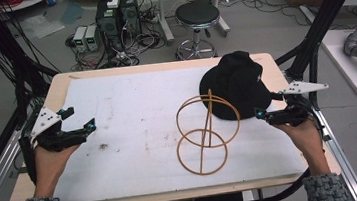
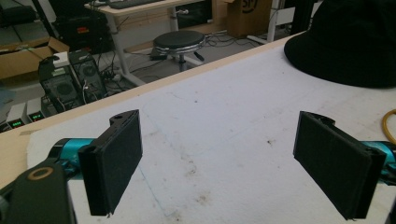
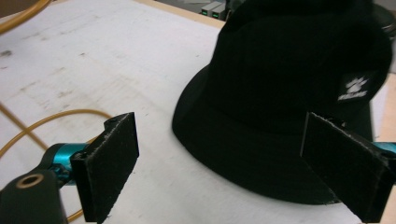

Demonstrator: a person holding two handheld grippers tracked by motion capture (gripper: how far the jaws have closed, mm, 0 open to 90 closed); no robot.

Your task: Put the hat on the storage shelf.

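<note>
my right gripper (image 1: 264, 109) sat at the right edge of the table, jaws wide apart, holding nothing, with the black hat (image 1: 238, 90) just in front of them. in the right gripper view the hat (image 3: 285, 93) lay brim down between and beyond the two pads, a small white paw label on its side, not touched that i could tell. my left gripper (image 1: 79, 119) was at the far left, well apart from the hat, jaws also spread wide and empty over bare mat.

a yellow wire stand (image 1: 205, 132), two hoops on a rod, lay tipped over mid-table, its upper hoop just beside or overlapping the hat brim; couldn't tell if they touched. part of that wire (image 3: 42, 121) curved near my right gripper's left pad.

surface was a white mat (image 1: 132, 110) on a light wooden table (image 1: 59, 85), with some dark smudges near the centre. behind the table: a black round stool (image 1: 197, 15), computer boxes (image 1: 117, 16) with tangled cables on a grey floor, and black frame posts on both sides. a cardboard box sat in the back right corner.
</note>
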